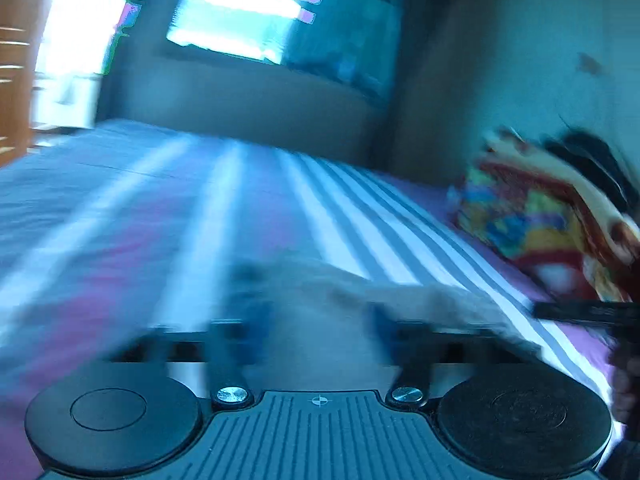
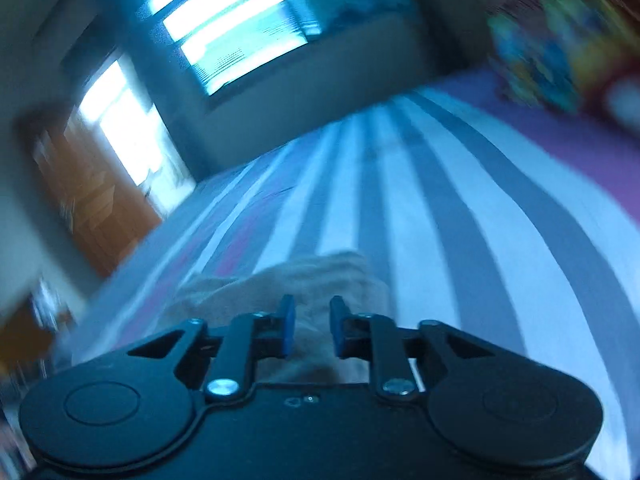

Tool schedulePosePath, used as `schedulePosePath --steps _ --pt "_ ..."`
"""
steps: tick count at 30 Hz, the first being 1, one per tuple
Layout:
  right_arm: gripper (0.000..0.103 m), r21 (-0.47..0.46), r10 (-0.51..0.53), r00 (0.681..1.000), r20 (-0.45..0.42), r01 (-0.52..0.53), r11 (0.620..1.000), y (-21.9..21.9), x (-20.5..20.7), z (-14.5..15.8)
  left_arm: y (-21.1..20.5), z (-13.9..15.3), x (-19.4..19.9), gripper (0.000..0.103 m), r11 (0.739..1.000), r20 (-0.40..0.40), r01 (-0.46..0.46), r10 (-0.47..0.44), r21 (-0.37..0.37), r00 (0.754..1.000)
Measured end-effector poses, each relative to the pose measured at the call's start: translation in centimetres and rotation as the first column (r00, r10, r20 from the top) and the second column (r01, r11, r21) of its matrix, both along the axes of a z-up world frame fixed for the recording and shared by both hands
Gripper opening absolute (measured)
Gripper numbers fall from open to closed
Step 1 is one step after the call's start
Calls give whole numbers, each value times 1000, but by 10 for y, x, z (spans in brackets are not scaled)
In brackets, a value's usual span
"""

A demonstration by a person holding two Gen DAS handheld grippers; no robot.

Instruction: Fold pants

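Note:
The beige pants [image 1: 432, 300] lie on the striped bed sheet [image 1: 240, 200], and one end is lifted between the fingers of my left gripper [image 1: 314, 320]. That view is badly blurred, but cloth fills the gap between the blue pads [image 1: 252, 320], so the gripper reads as shut on the pants. In the right wrist view, a bunched fold of the pants [image 2: 320, 276] rises off the sheet [image 2: 440, 220]. My right gripper [image 2: 312, 324] is shut on this fold, with its blue pads [image 2: 287, 320] close together. Part of the right gripper [image 1: 580, 312] shows at the left view's right edge.
A colourful folded blanket [image 1: 540, 216] lies on the bed to the right, also seen as the blanket [image 2: 560, 52]. A wall with a bright window [image 1: 248, 12] stands beyond the bed. Wooden furniture [image 2: 100, 208] stands at the left. The striped sheet stretches ahead.

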State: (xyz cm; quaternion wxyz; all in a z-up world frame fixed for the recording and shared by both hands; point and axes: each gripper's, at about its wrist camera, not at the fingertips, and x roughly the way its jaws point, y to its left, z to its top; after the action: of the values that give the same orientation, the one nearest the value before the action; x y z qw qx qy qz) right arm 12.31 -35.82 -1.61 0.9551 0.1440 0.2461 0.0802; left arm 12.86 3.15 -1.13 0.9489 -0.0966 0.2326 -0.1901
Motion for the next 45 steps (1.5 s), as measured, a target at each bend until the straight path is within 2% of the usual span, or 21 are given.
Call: schedulePosePath --steps 2,3,4,6,8,10,11,12,14,17,19,21,22,23,25,27,30,33,35,37,45 --pt "16 -122 50 999 16 -48 991 28 15 -1 -30 -13 29 31 998 -71 48 -45 35 996" --pt "15 -189 71 997 7 -69 980 39 21 -5 -41 -27 46 31 996 -172 78 -69 49 983" --pt "14 -255 74 997 -29 -78 964 48 25 -11 -48 -41 55 31 994 -233 81 -63 68 970" --pt "15 -339 69 984 -164 -122 933 49 34 -37 -53 -56 55 31 990 -207 101 -79 98 975" --pt "15 -330 87 987 -135 -128 935 40 28 -45 -54 -50 54 31 987 -217 110 -84 114 973" --pt "17 -305 95 984 -150 -138 942 34 27 -39 -47 -36 57 32 991 -212 97 -76 88 974" --pt "20 -298 98 984 -151 -140 944 32 27 -34 -44 -28 59 43 993 -187 90 -74 81 980" --pt "22 -285 98 987 -129 -132 950 31 26 -24 -41 -21 60 61 994 -166 81 -67 79 984" --pt "28 -271 97 994 -49 -106 957 35 31 -8 -39 -9 73 74 995 -137 69 -59 73 989" --pt "26 -291 98 995 -21 -100 951 46 53 5 -46 -2 107 74 994 -148 78 -65 83 987" --pt "25 -311 105 994 -36 -111 944 57 70 5 -55 -11 135 74 991 -210 85 -62 103 976" --pt "25 -349 88 992 -93 -115 930 66 89 -6 -66 -35 159 74 979 -314 102 -43 174 948" --pt "23 -382 63 987 -150 -117 917 67 98 -16 -71 -45 163 74 974 -322 108 -39 200 946" --pt "23 -394 59 981 -186 -130 910 66 105 -25 -75 -47 164 74 968 -314 112 -37 223 949" --pt "23 -409 59 980 -189 -133 903 68 108 -36 -82 -38 163 74 958 -314 114 -26 264 949" --pt "26 -437 63 980 -188 -141 888 76 105 -30 -84 -22 152 74 955 -248 100 -29 278 968" --pt "32 -413 75 992 -105 -112 904 80 94 -8 -82 -16 146 74 965 -236 90 -31 246 971" --pt "55 -412 29 995 -96 -66 909 77 100 -10 -87 -37 154 75 956 -280 104 -23 276 960" --pt "63 -460 -15 982 -190 -76 885 77 112 -30 -88 -42 152 78 957 -271 98 -21 273 962" --pt "66 -463 -6 984 -177 -78 883 76 108 -38 -91 -40 151 78 954 -261 95 -18 285 965" --pt "70 -454 -15 984 -178 -68 889 70 103 -33 -89 -34 136 78 953 -251 85 -10 290 968"
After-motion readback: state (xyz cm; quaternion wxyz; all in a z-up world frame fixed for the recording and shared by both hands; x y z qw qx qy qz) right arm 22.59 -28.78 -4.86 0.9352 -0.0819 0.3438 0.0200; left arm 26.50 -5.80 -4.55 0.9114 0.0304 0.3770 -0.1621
